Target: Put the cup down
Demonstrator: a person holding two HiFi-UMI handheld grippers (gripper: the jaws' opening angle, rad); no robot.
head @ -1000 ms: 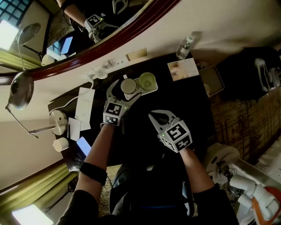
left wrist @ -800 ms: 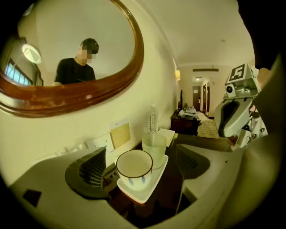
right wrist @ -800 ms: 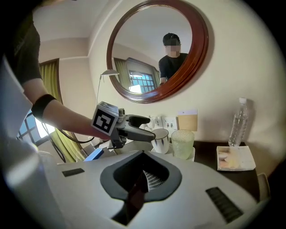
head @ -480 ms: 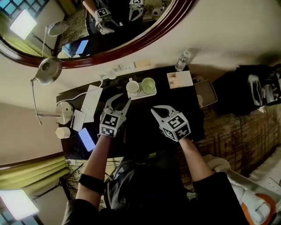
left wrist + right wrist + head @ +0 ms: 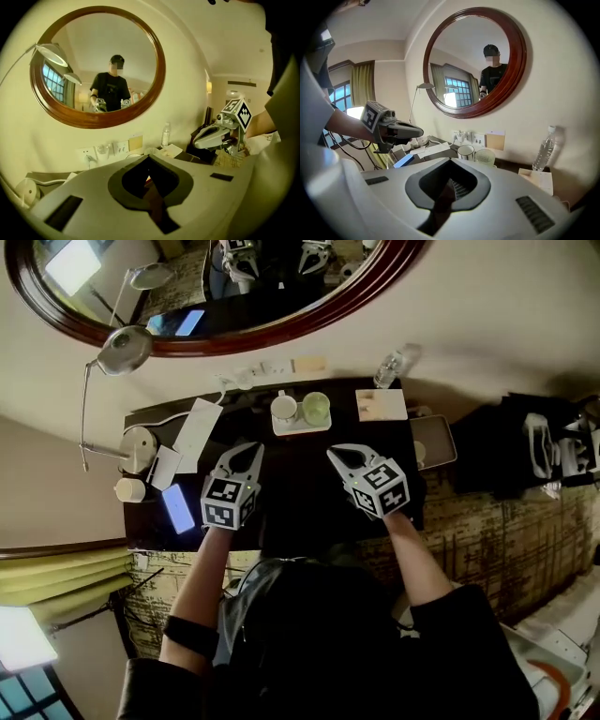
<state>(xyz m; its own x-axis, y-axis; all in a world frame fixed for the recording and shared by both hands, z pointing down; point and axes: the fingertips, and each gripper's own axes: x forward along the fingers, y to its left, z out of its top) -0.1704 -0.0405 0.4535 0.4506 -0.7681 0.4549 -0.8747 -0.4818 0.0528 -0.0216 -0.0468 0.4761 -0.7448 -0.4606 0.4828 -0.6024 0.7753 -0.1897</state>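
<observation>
Cup (image 5: 284, 409) looks done to me: it's standing upright on the little tray (image 5: 302, 429) at the back of the desk (image 5: 300, 479), right beside the green cup (image 5: 316, 408). From this high up I can't quite tell if its base is fully on the tray or riding the edge.

Left gripper (image 5: 251, 450) has just been closing its jaws and they're clenched on nothing. Right gripper (image 5: 336, 455) is clamped together too, empty. Both hang over the near half of the desk, well apart from the cup.

What could go wrong now? Mostly a careless swing forward clipping the cup or its green neighbour off that small tray. The left one is also near the phone (image 5: 177, 509), so a low sideways sweep could bump it.
</observation>
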